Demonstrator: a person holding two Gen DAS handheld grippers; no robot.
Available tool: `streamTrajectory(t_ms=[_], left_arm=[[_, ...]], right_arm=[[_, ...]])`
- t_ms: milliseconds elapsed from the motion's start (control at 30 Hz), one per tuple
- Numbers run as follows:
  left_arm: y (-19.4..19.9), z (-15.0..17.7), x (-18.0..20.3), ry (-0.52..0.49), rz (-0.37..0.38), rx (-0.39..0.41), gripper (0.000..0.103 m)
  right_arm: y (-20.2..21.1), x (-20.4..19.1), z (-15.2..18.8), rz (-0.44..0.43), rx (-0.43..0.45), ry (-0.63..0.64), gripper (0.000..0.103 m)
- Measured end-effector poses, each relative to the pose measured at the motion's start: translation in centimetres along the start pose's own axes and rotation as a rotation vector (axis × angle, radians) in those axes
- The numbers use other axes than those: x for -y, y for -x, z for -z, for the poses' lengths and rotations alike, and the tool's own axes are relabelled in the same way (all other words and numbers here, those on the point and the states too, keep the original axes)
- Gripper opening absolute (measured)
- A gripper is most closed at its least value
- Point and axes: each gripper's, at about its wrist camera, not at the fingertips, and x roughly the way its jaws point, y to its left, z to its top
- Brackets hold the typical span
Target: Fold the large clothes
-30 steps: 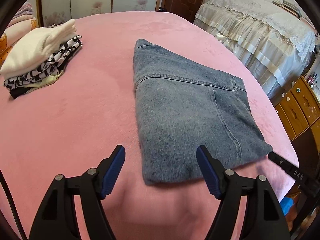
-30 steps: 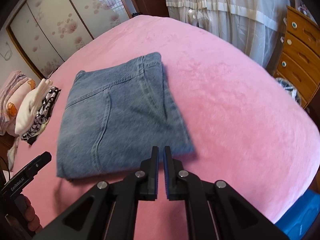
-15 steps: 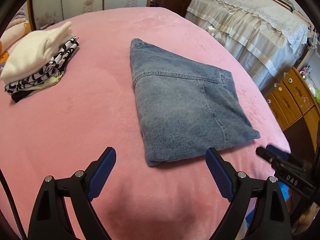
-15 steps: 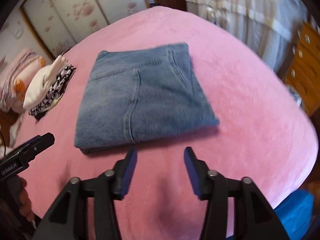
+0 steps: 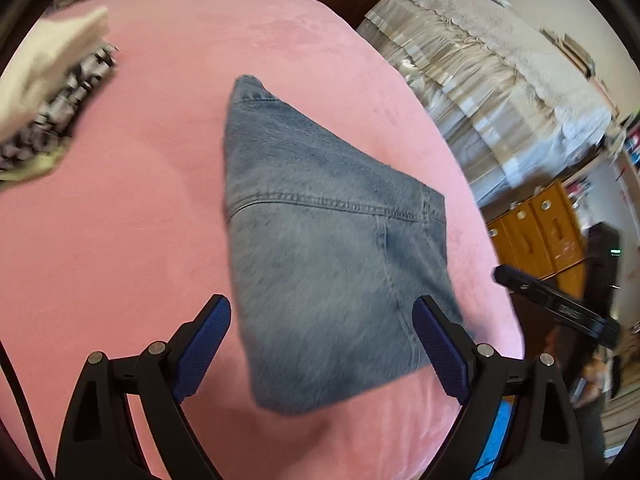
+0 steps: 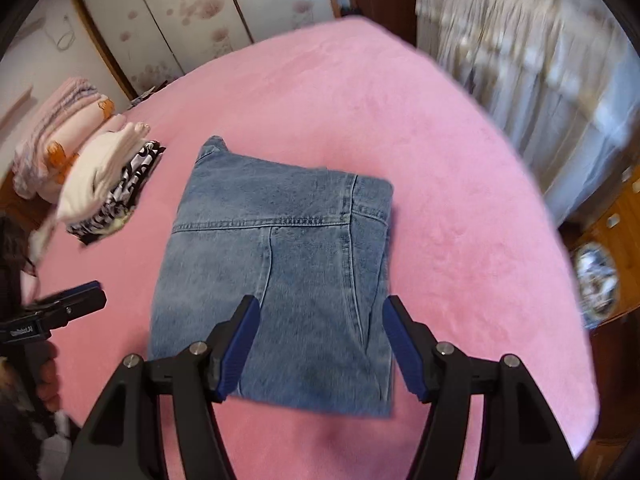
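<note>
A folded pair of blue jeans (image 5: 320, 220) (image 6: 280, 260) lies flat on the pink bed cover (image 5: 120, 240) (image 6: 460, 240). My left gripper (image 5: 320, 308) hangs open above the near end of the jeans, its blue pads (image 5: 204, 340) wide apart and touching nothing. My right gripper (image 6: 322, 306) hovers over the jeans' near right part; its jaws are opening and the denim shows below the gap, not pinched. Each gripper shows at the edge of the other's view: the right gripper (image 5: 556, 304) and the left gripper (image 6: 60, 312), held by a hand.
A stack of folded clothes (image 5: 48, 92) (image 6: 108, 184) sits at the bed's left side, pink blankets (image 6: 60, 128) beyond it. A second bed with a cream cover (image 5: 500, 80) and wooden drawers (image 5: 536, 228) stand to the right. Floral wardrobe doors (image 6: 180, 12) are behind.
The right jaws went from shut to well apart, and the left jaws widened. Both grippers now hover over the near end of the jeans. The jeans lie where they were.
</note>
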Motion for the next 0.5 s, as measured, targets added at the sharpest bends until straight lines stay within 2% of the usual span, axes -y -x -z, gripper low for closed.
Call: streamTrajectory(t_ms=[167, 267, 400, 500], left_arm=[[-4.9, -1.3, -1.8, 0.003, -0.004, -0.095, 0.091], [-7.4, -1.5, -3.2, 0.051, 0.058, -0.143, 0.091], [-9.8, -1.2, -3.8, 0.059, 0.068, -0.156, 0.091], [-11.3, -1.0, -3.8, 0.045, 0.056, -0.165, 0.091]], right_arm=[[-4.9, 4.9, -1.4, -0.084, -0.084, -0.082, 0.064], [-7.6, 6.6, -1.0, -0.149, -0.133, -0.102, 0.064], [-10.9, 8.1, -0.1, -0.219, -0.185, -0.122, 0.064], [-11.7, 8.9, 0.0, -0.295, -0.172, -0.14, 0.064]])
